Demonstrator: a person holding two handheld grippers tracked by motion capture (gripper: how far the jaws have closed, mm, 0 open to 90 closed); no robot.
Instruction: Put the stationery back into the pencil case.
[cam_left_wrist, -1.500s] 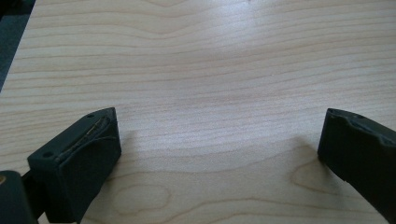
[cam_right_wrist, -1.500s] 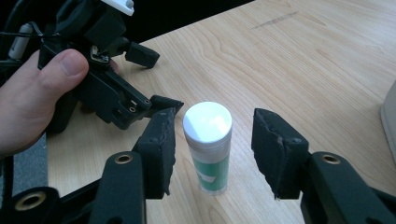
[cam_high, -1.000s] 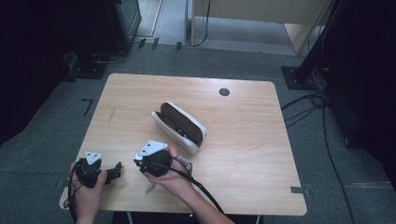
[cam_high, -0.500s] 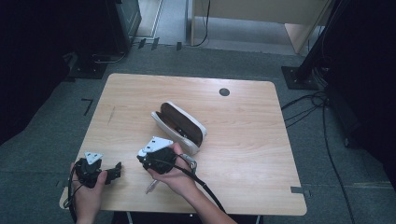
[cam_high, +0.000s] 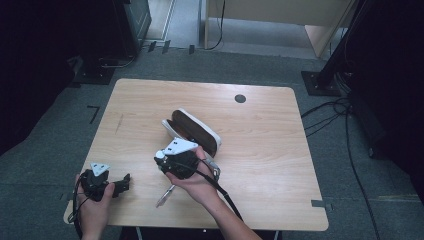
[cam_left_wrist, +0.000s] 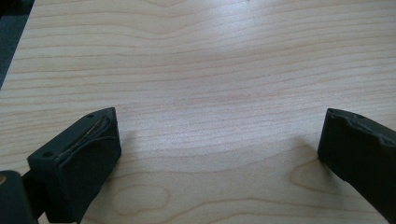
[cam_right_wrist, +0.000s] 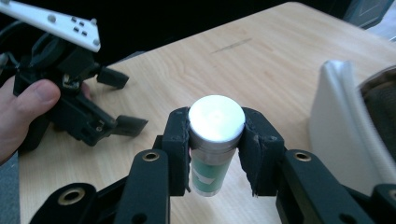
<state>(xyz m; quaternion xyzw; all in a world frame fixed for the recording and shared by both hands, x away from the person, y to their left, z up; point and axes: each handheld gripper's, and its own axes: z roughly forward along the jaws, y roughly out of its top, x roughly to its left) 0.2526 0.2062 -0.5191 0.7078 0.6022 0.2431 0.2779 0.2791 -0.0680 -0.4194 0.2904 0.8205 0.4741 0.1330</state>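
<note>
At the near left corner of the wooden table (cam_high: 260, 125), the person's left hand (cam_high: 92, 207) is resting the left gripper (cam_high: 120, 185) on the top. Its jaws are standing wide apart in the left gripper view, with bare wood grain between them and nothing held.

Just right of it, the right gripper (cam_right_wrist: 217, 140) is sitting in the right hand (cam_high: 197, 182), its pads pressing both sides of a small cylinder with a white cap and green label (cam_right_wrist: 215, 140); the jaws are closed only as far as the tube allows. In the high view the hand and gripper are covering that tube, and a thin pale stick-like shape below the hand is too blurred to name.

Immediately beyond, near the table's middle, a white case with a dark brown lining (cam_high: 192, 130) is lying open, close to the right gripper. Farther right, toward the far edge, a dark round spot (cam_high: 240, 98) is sitting on the top.

Counted: two grippers, one tube, one case, one table.
</note>
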